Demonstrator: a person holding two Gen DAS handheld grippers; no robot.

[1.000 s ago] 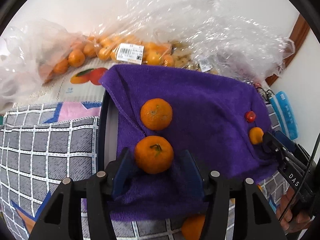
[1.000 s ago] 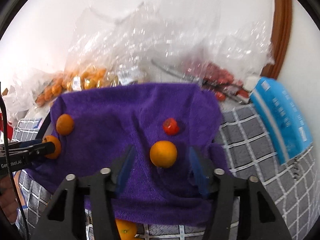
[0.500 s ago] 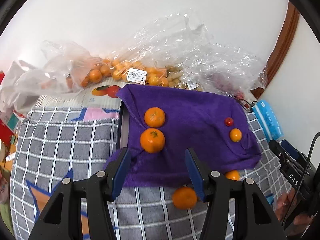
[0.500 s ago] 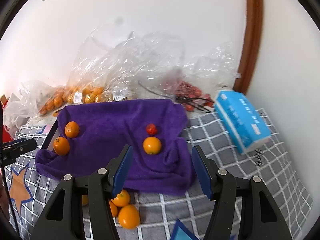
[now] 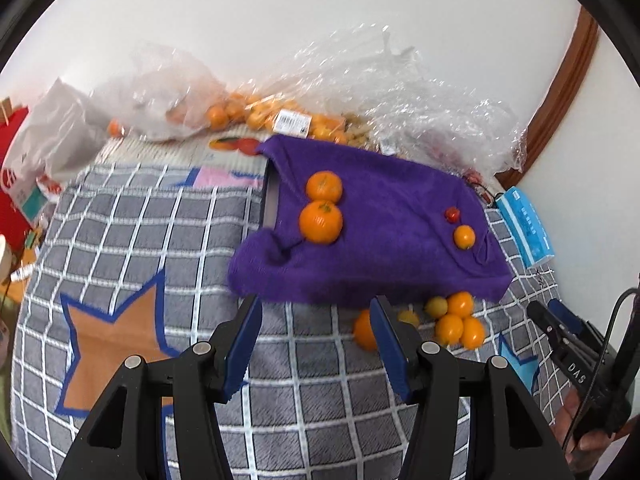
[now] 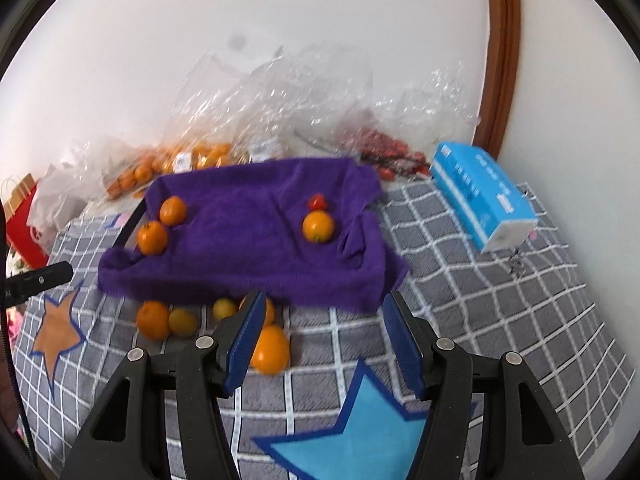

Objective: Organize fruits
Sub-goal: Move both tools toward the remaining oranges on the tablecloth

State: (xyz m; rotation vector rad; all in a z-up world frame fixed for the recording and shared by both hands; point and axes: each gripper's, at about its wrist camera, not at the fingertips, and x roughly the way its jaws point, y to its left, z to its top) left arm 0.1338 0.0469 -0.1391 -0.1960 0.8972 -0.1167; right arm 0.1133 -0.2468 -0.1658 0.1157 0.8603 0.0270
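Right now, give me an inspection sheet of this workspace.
Surface: grey checked cloth with star patches.
Job's things: purple towel carrying three oranges and a small red fruit; loose oranges on the cloth in front of it.
Clutter: plastic bags of fruit along the wall; blue tissue pack.
Grippers: left gripper and right gripper both open, empty.
Cables: black cable by the right gripper.
Surroundings: white wall, brown trim.

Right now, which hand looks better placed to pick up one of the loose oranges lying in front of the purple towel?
Probably the right. The right gripper has open, empty jaws, with the big loose orange just beside its left jaw. The left gripper, also open, sits further left of that pile.
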